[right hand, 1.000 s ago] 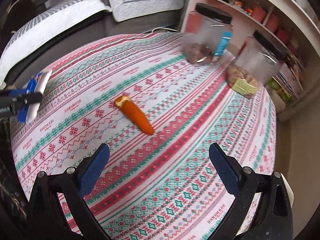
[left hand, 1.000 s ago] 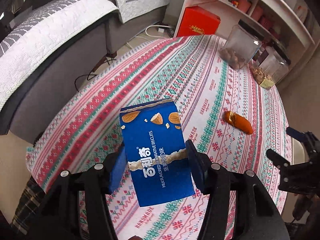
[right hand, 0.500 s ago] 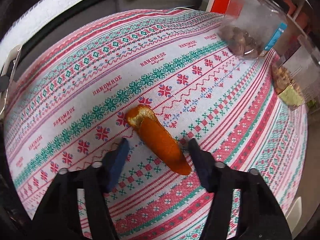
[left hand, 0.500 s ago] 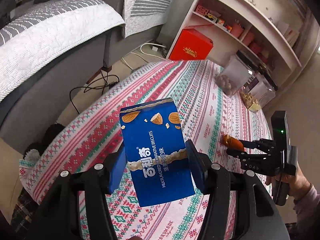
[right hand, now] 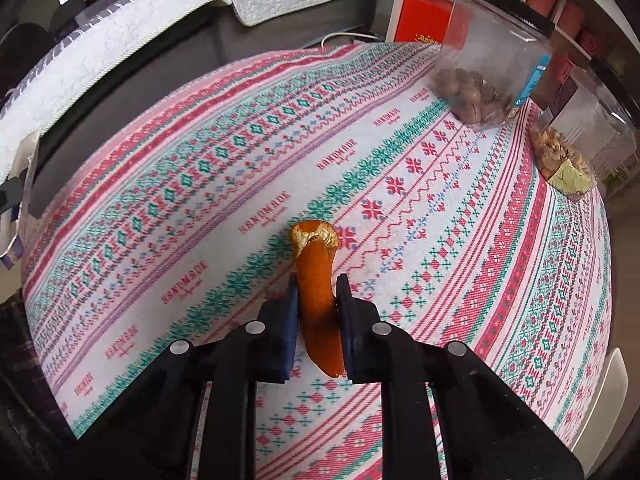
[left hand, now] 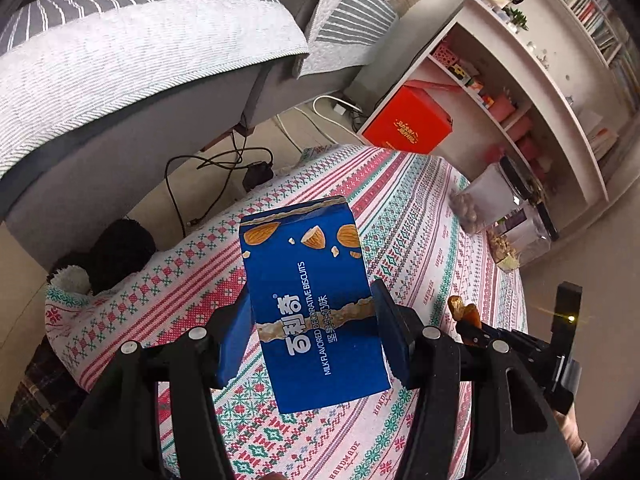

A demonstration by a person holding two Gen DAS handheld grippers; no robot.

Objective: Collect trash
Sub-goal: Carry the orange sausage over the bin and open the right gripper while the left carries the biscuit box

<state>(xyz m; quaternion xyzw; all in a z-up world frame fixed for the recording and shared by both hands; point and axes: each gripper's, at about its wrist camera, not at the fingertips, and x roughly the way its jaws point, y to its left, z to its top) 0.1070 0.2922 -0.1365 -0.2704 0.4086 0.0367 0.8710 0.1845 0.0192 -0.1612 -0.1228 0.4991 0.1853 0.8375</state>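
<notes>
Orange peel (right hand: 318, 288) pinched in right hand-held gripper (right hand: 317, 292); left (left hand: 312, 316) clamps biscuit box (left hand: 314, 312) (blue).

Home living room, sofa (left hand: 120, 52), bookshelves (left hand: 560, 80) (patterned tablecloth (right hand: 240, 160))

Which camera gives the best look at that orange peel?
The right wrist view. There the orange peel fills the centre, pinched between the right gripper with its torn pale end pointing away. The left wrist view shows only a small piece of it at the edge, beside the blue biscuit box.
</notes>
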